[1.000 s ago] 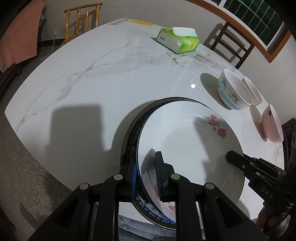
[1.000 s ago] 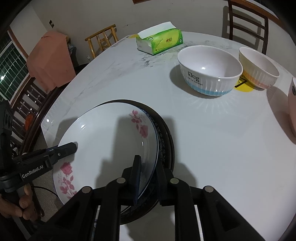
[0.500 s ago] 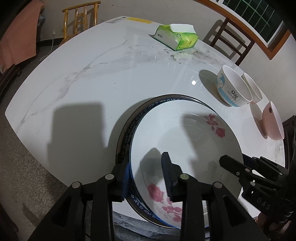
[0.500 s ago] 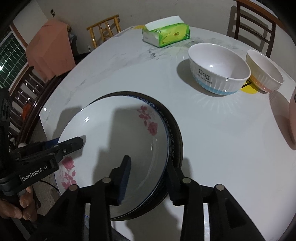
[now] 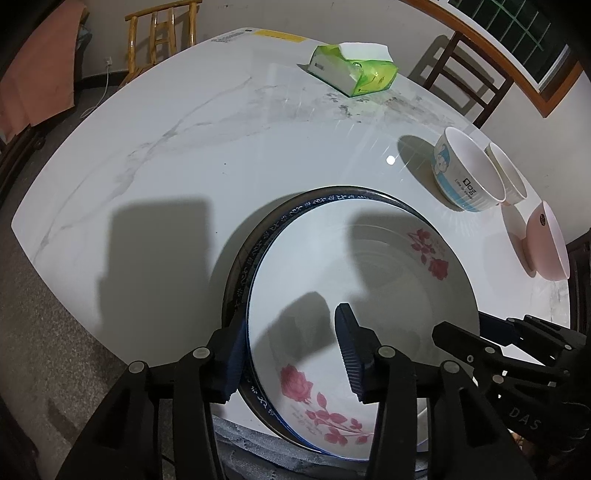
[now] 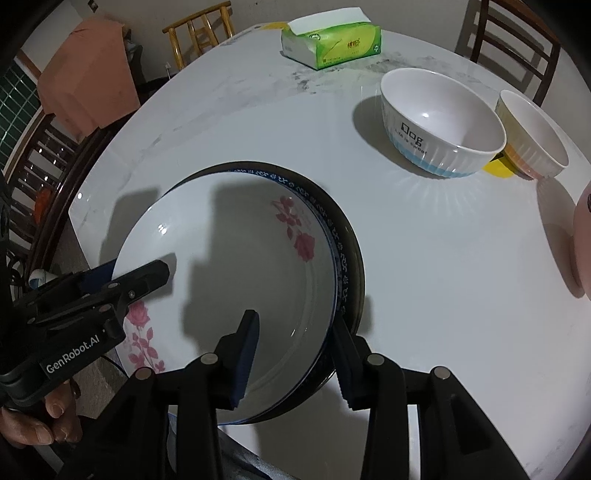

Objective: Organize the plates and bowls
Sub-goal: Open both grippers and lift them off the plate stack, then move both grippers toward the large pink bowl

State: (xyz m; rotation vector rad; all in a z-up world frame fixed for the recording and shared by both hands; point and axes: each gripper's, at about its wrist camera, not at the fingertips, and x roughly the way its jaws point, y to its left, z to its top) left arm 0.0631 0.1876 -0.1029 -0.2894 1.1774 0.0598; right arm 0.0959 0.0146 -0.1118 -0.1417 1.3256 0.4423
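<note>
A white plate with pink roses lies on top of a blue-rimmed plate and a dark plate at the table's near edge. My left gripper is open, its jaws either side of the stack's left rim. My right gripper is open, its jaws straddling the stack's right rim. A white bowl with blue print, a smaller bowl with orange bands and a pink bowl stand to the right.
A green tissue box sits at the far side of the white marble table. Wooden chairs stand around the table. A yellow sticker lies between the bowls.
Both grippers opened and let go of the rose plate's rim. The plate now rests on the stack. Both grippers drew back slightly.
</note>
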